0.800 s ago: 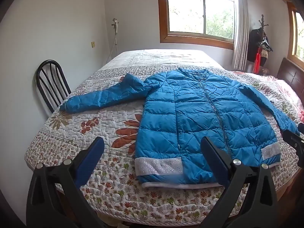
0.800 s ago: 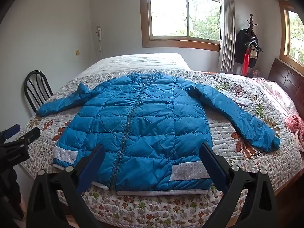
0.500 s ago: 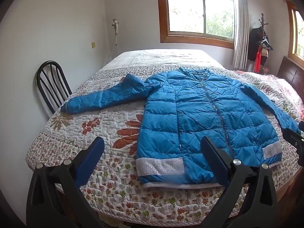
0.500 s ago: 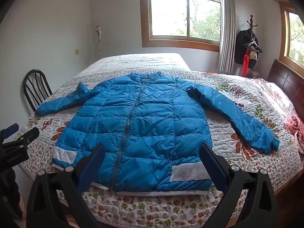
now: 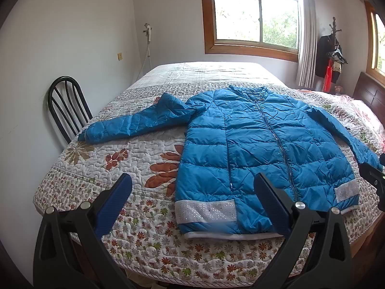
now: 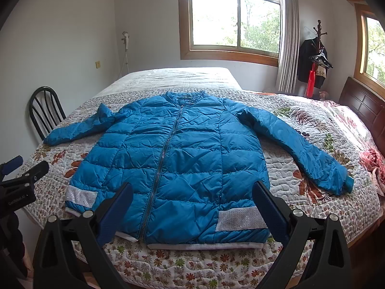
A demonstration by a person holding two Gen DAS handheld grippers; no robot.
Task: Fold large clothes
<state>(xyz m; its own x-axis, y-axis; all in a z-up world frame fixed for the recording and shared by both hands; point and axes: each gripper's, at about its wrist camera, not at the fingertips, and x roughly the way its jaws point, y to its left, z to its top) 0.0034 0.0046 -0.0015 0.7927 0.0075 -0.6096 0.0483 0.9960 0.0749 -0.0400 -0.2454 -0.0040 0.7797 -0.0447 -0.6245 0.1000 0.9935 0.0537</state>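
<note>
Lying face up on the quilt, the jacket was blue and puffy, zipped shut down the middle, with silver bands at both hem corners and a pale ribbed hem. Both sleeves were spread out to the sides, and the hem sat close to the near edge of the bed.

Compared with the earlier frames, the jacket had not shifted, and both views had changed only slightly.

The left gripper hovered above the near bed edge with its fingers wide apart and nothing between them, the jacket's left hem corner just beyond. The right gripper hovered likewise, spread wide and empty, over the lower middle of the jacket, apart from it.
</note>
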